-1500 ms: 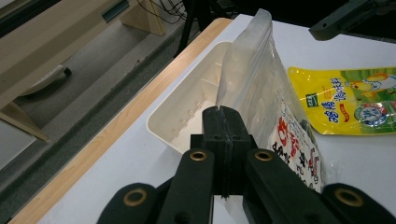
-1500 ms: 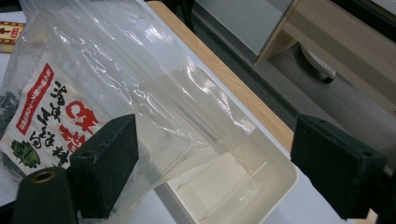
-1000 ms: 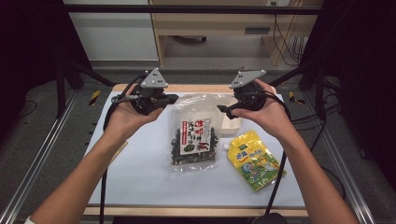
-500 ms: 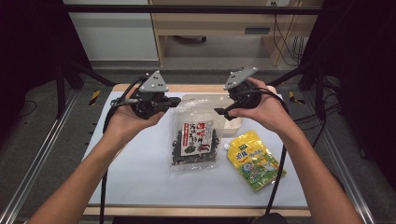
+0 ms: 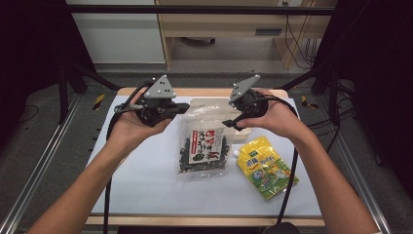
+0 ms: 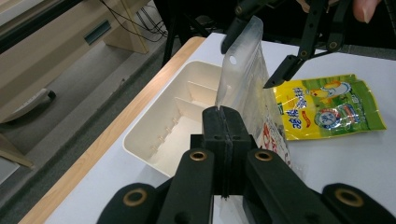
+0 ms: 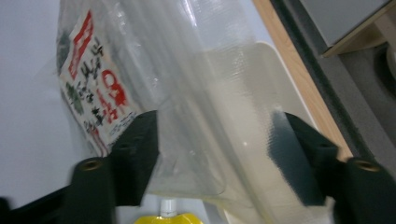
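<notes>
A clear bag of dark dried food (image 5: pixel 204 146) with a red and white label lies mid-table, its empty top edge lifted off the mat. My left gripper (image 5: pixel 185 106) is shut on that clear top edge (image 6: pixel 245 60), as the left gripper view (image 6: pixel 224 116) shows from close up. My right gripper (image 5: pixel 229 123) comes at the bag's other top corner. In the right gripper view its jaws (image 7: pixel 217 156) stand apart with the clear film (image 7: pixel 196 70) between them. They have just been closing, and the pads are not pressing on the film.
A white divided box (image 6: pixel 154 135) stands behind the bag at the table's far edge (image 5: pixel 246 130). A yellow spouted pouch (image 5: pixel 265 165) lies flat to the right of the bag (image 6: pixel 327 105). The white mat (image 5: pixel 146 180) covers a wooden-edged table.
The right gripper has tipped towards the bag's top corner and its jaws have narrowed around the film. The left gripper has stayed put, still holding the bag.
</notes>
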The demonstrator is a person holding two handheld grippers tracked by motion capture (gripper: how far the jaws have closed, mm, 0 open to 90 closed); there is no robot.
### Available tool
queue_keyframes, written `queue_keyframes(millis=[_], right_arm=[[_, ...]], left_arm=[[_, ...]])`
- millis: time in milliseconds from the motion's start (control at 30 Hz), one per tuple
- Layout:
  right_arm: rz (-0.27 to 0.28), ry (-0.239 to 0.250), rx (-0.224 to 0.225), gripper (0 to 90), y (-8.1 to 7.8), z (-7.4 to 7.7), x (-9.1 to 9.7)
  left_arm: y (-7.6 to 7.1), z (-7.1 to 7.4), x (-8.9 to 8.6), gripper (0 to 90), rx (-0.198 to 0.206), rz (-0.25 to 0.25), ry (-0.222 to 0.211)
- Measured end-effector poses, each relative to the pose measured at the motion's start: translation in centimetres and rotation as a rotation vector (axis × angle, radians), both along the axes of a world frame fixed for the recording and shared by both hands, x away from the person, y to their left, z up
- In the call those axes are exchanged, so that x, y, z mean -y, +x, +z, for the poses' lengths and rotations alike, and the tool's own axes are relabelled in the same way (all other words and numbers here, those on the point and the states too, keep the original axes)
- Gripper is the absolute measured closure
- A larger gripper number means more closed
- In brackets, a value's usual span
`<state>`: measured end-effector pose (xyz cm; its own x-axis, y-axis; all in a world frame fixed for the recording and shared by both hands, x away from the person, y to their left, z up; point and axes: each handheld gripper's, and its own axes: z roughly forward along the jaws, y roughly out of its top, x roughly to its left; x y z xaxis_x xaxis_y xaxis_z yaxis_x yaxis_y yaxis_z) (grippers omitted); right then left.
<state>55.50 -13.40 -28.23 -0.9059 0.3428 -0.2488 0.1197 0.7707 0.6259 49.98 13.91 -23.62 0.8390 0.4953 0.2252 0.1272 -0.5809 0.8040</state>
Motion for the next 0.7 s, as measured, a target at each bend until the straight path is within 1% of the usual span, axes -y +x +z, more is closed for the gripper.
queue_keyframes(millis=[33,100,167,200,267,300,400,467,500,567,600,633,700], right_arm=[[0.011,-0.009,-0.004,39.1,-0.1,-0.1,-0.1],[0.027,-0.024,-0.009,45.6,-0.3,-0.2,-0.2],[0.048,-0.026,-0.021,50.3,-0.4,-0.2,-0.3],[0.053,-0.029,-0.027,55.4,-0.4,-0.1,-0.3],[0.059,-0.029,-0.039,60.2,-0.5,-0.2,-0.4],[0.065,-0.032,-0.044,64.7,-0.5,-0.1,-0.4],[0.082,-0.035,-0.076,75.8,-0.6,-0.1,-0.6],[0.087,-0.03,-0.096,80.2,-0.6,0.0,-0.6],[0.097,-0.024,-0.099,80.9,-0.7,0.0,-0.6],[0.105,-0.016,-0.112,82.0,-0.7,0.2,-0.5],[0.105,-0.013,-0.12,82.3,-0.7,0.2,-0.4],[0.105,-0.009,-0.125,82.5,-0.7,0.3,-0.3],[0.089,0.006,-0.14,82.8,-0.6,0.4,0.0]], left_arm=[[0.1,0.0,0.0,90.0,-0.001,0.0,-0.001],[0.1,0.0,0.0,90.0,0.0,0.006,0.003],[0.2,-0.1,0.0,90.0,0.003,0.014,0.008],[0.3,-0.2,0.0,90.0,0.001,0.017,0.007],[0.4,-0.2,0.0,90.0,0.002,0.027,0.008],[0.5,-0.3,0.0,90.0,0.002,0.033,0.01],[0.6,-0.5,-0.1,89.9,0.0,0.042,0.011],[0.7,-0.7,-0.2,89.8,0.003,0.051,0.012],[0.8,-0.7,-0.3,89.7,0.007,0.053,0.017],[0.9,-0.9,-0.5,78.6,0.0,0.058,-0.008],[0.9,-1.0,-0.7,74.2,0.007,0.059,-0.02],[0.8,-1.1,-0.8,69.6,0.005,0.068,-0.033],[0.8,-1.3,-1.1,56.9,0.0,0.088,-0.056]])
